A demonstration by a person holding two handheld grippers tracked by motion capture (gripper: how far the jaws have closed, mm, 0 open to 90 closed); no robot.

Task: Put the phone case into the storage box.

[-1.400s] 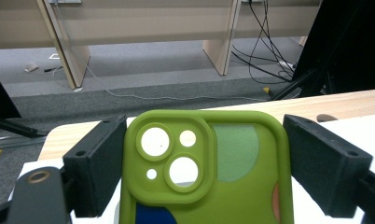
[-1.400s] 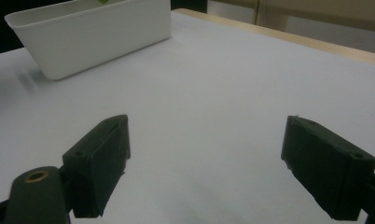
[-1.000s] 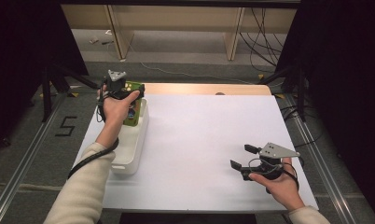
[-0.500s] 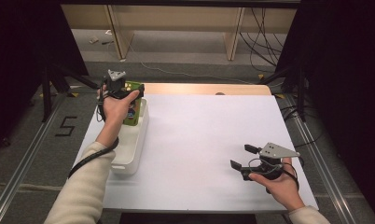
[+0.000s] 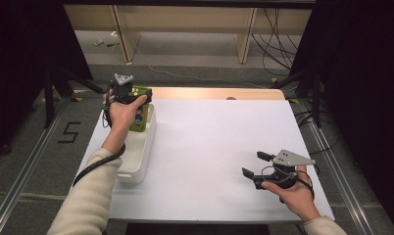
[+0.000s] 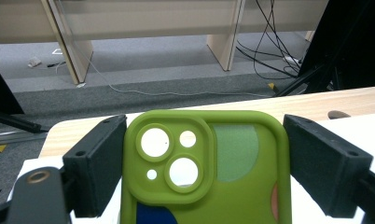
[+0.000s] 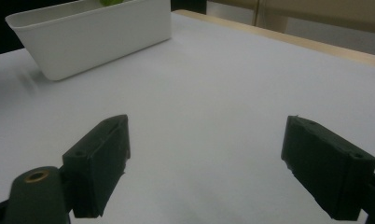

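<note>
A green phone case (image 6: 223, 163) with camera cutouts stands upright between the jaws of my left gripper (image 6: 204, 154), and both pads press on its long edges. In the high view that gripper (image 5: 131, 93) holds the case (image 5: 138, 117) over the far end of a white bin (image 5: 136, 161) at the table's left side. My right gripper (image 5: 254, 164) rests in the hand near the front right of the white tabletop, open, with nothing between its jaws. Its own view shows the open jaws (image 7: 204, 163) above the bare white surface.
The white bin (image 7: 92, 32) lies lengthwise along the left edge of the white tabletop (image 5: 209, 137). A wooden strip (image 5: 209, 93) runs along the table's far edge. Beyond it are wooden shelf legs and loose cables on the floor.
</note>
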